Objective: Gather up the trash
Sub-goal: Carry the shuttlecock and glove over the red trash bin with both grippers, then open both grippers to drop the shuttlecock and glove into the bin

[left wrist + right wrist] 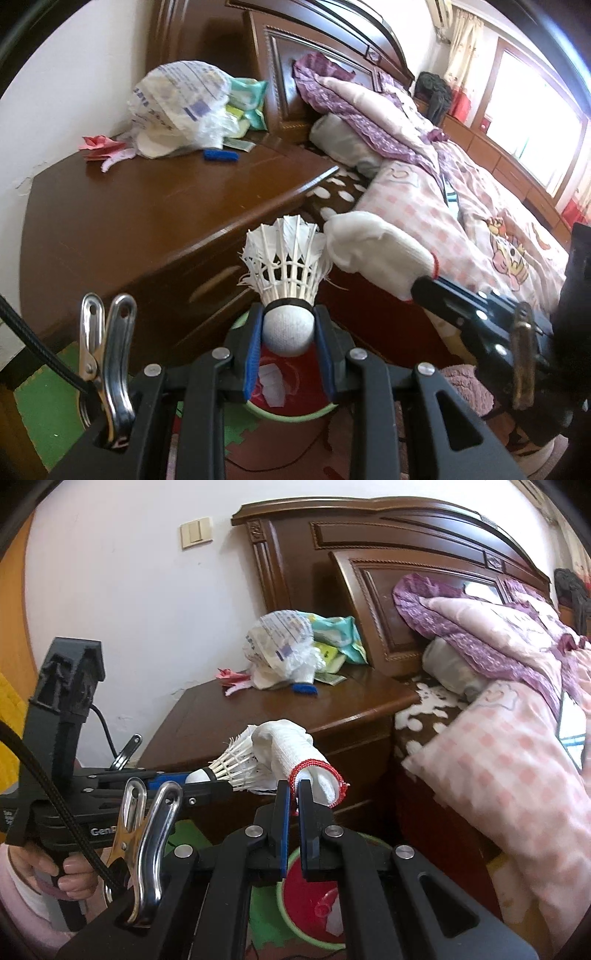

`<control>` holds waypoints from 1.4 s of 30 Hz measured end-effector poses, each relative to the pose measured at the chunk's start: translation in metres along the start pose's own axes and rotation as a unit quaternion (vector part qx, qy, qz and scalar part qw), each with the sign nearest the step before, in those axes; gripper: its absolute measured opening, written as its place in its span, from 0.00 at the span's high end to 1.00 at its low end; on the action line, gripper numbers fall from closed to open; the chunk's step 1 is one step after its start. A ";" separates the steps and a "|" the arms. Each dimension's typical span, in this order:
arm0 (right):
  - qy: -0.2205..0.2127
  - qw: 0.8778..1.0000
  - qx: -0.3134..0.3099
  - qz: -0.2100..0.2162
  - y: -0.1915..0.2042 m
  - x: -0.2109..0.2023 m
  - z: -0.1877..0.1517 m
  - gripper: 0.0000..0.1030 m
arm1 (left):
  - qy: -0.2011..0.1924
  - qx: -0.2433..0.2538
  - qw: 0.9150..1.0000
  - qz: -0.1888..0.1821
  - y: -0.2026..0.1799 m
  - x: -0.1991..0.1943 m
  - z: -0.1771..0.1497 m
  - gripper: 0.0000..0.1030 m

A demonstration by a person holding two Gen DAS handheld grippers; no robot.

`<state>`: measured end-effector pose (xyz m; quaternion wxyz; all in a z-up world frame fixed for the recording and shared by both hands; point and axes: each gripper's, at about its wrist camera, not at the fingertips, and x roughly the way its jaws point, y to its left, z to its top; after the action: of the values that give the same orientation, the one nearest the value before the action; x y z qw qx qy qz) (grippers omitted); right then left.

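My left gripper (288,332) is shut on the round cork of a white feather shuttlecock (286,254), feathers pointing away from the camera. Right below it stands a red bin with a green rim (295,416), with paper scraps inside. My right gripper (294,794) is shut on the red-trimmed cuff of a white knit glove (291,746), which sticks up and forward. The glove touches the shuttlecock (236,764) held by the left gripper (207,781). The bin rim (283,897) shows under both grippers. In the left wrist view, the right gripper (417,286) comes in from the right with the glove (373,243).
A brown wooden nightstand (147,221) carries a plastic bag of packets (177,103), a blue object (220,155) and pink paper (99,146). A bed with pink bedding (480,221) is on the right. A hand (70,871) grips the left tool's handle.
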<state>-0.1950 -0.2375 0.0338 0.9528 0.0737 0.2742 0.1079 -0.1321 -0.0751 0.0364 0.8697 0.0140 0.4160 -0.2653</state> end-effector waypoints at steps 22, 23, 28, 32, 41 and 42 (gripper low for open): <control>0.093 0.992 0.059 -0.054 -0.045 0.051 -0.066 0.95 | 0.074 0.016 0.997 0.007 -0.016 0.098 -0.055 0.73; 0.099 0.992 0.061 -0.055 -0.046 0.057 -0.070 0.95 | 0.078 0.016 0.997 0.008 -0.016 0.103 -0.057 0.73; 0.127 0.987 0.076 -0.060 -0.052 0.078 -0.084 0.95 | 0.089 0.020 0.996 0.013 -0.016 0.126 -0.065 0.73; 0.151 0.983 0.084 -0.068 -0.059 0.095 -0.095 0.95 | 0.102 0.020 0.994 0.015 -0.015 0.146 -0.069 0.73; 0.193 0.973 0.098 -0.078 -0.071 0.123 -0.109 0.95 | 0.140 -0.006 0.990 0.007 -0.001 0.180 -0.084 0.73; 0.196 0.972 0.098 -0.081 -0.071 0.124 -0.110 0.95 | 0.144 -0.010 0.990 0.005 0.001 0.183 -0.085 0.73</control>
<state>-0.1398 -0.2666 -0.1353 0.8744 0.1214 0.4696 0.0158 -0.0983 -0.1361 -0.1530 0.8023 0.0454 0.5393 -0.2519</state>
